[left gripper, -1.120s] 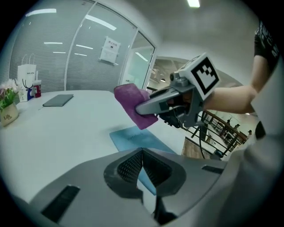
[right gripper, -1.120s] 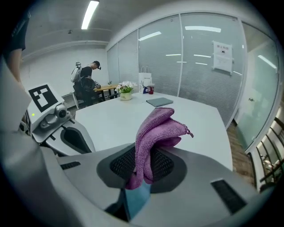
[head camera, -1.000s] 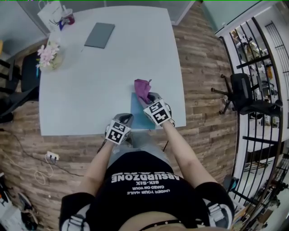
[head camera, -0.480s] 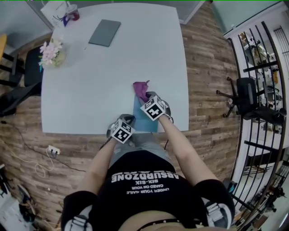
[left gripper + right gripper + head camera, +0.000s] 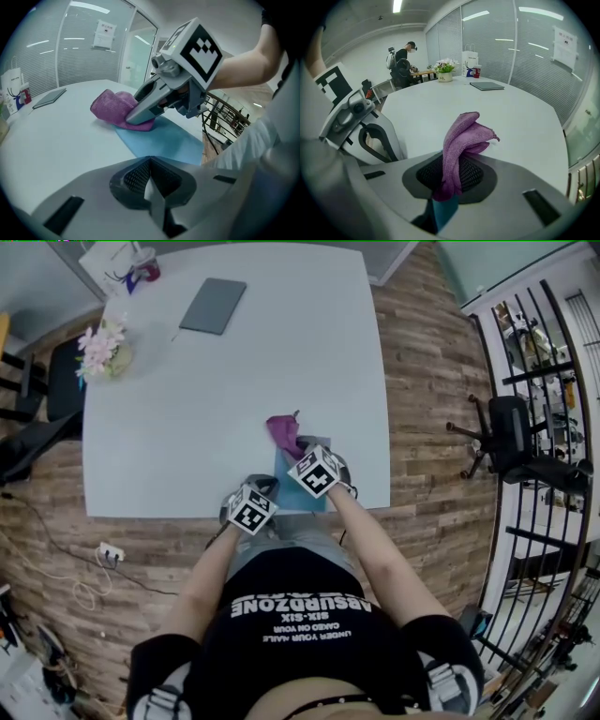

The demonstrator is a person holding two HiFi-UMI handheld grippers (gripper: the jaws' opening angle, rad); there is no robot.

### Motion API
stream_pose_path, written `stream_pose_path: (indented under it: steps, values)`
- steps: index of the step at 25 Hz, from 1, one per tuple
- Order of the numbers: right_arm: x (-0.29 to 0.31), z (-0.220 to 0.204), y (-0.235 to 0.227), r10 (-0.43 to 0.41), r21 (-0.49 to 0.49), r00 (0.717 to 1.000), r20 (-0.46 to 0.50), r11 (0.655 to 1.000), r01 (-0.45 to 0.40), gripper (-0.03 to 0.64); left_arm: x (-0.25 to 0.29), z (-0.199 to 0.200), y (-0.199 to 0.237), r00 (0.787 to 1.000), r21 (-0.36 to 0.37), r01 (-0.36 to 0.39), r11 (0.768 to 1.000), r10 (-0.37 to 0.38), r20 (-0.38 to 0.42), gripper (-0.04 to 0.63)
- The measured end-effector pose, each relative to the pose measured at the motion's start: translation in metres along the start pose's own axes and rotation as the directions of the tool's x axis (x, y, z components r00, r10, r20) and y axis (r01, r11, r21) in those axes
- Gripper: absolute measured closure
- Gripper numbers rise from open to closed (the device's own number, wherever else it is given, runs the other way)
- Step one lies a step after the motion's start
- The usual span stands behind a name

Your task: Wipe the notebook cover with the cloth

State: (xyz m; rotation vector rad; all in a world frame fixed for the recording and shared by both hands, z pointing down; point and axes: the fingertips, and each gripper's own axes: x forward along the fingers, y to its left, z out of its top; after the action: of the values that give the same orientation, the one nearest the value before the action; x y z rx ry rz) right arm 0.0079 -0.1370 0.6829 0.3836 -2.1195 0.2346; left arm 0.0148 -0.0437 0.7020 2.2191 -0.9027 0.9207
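1. Left gripper (image 5: 151, 185): grey mesh-faced jaws pressed together, nothing between them; at the near edge of the white table (image 5: 234, 399).
2. Black shirt (image 5: 300, 634): white print "ABSURDZONE".
3. Notebook (image 5: 164, 143): smooth blue cover, flat at that edge.
4. Cloth (image 5: 464, 136): purple, nubby, bunched on the notebook's far end.
5. Right gripper (image 5: 447, 183): jaws clamped on the cloth.

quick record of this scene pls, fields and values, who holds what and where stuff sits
right hand-held gripper: shut on the cloth
cloth: purple, bunched, resting at the notebook's far end
notebook: blue, flat on the table, near its front edge
left hand-held gripper: shut, empty, at the table's front edge beside the notebook
table: white
far side of table: closed grey laptop, flowers
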Motion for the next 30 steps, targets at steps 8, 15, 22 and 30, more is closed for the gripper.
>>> stream_pose_path:
  steps: [8, 15, 22, 30]
  values:
    - [-0.007, -0.013, 0.033, 0.019, 0.040, 0.999, 0.029, 0.999, -0.020, 0.534, 0.001, -0.003, 0.002, 1.000, -0.003, 0.009, 1.000, -0.009, 0.020, 0.578]
    - [-0.013, -0.028, 0.060, 0.023, 0.094, 0.998, 0.057, 0.995, -0.029, 0.534, 0.000, -0.003, 0.005, 0.998, -0.035, 0.063, 0.997, -0.062, 0.026, 0.578]
    - [-0.022, -0.040, 0.085, 0.026, 0.138, 0.998, 0.060, 0.990, -0.034, 0.534, -0.001, -0.006, 0.002, 0.999, -0.009, 0.045, 0.999, -0.044, 0.014, 0.578]
    - [-0.030, -0.053, 0.111, 0.058, 0.351, 0.993, 0.105, 0.932, -0.091, 0.534, -0.001, -0.006, 0.006, 0.996, -0.062, 0.084, 0.995, -0.083, 0.017, 0.578]
